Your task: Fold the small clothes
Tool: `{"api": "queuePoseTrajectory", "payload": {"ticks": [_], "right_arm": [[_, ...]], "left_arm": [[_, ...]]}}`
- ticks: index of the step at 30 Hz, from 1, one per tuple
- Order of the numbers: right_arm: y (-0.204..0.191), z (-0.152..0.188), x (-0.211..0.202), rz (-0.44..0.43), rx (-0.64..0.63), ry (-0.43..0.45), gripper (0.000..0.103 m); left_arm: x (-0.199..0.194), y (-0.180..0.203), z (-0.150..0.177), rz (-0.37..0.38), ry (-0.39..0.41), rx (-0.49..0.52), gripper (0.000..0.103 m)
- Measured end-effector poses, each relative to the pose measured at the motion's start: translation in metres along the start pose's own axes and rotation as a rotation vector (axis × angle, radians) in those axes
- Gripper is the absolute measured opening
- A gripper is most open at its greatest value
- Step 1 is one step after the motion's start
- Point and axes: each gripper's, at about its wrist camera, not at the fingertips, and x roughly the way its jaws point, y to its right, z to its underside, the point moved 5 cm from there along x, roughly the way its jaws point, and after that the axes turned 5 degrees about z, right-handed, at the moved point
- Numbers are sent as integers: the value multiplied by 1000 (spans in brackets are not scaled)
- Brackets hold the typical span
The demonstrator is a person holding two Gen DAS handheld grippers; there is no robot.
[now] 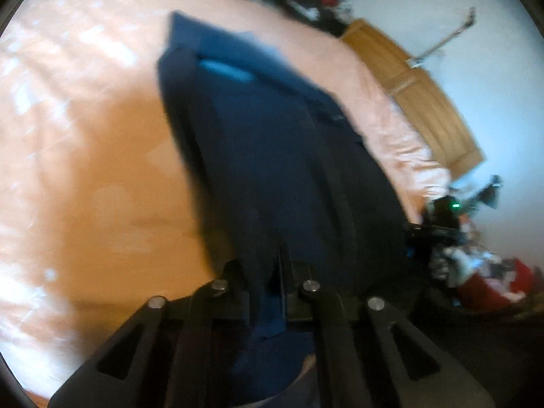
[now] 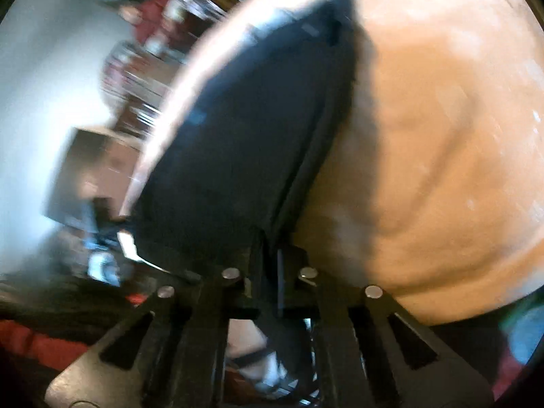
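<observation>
You had both tongs pinching the near edge of the dark navy fabric garment: the left gripper and the right gripper each clamped cloth. It lay stretched across the peach-coloured bed sheet, seemingly mid-fold, with folding left to do. A wooden board leaned on the pale wall, beside blurred clutter.

Both grippers are matte black. The left gripper shows four flat linkage bars fanning toward 6 o'clock, each capped by a round silver pin, with wedge-shaped cutouts in the outer two. The right gripper matches it: four silver pins, black bars, and a paler grey corner at 7 o'clock.
</observation>
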Motion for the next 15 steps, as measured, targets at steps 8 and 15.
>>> {"api": "queuePoseTrajectory", "payload": {"ticks": [8,15], "right_arm": [[-47,-161,-14,-206,4,185,0],[27,-300,60,-12,89,175,16]], "left_arm": [[-33,16,-162,259,307,-94,4],[49,-116,-285,-26,281,-306,27]]}}
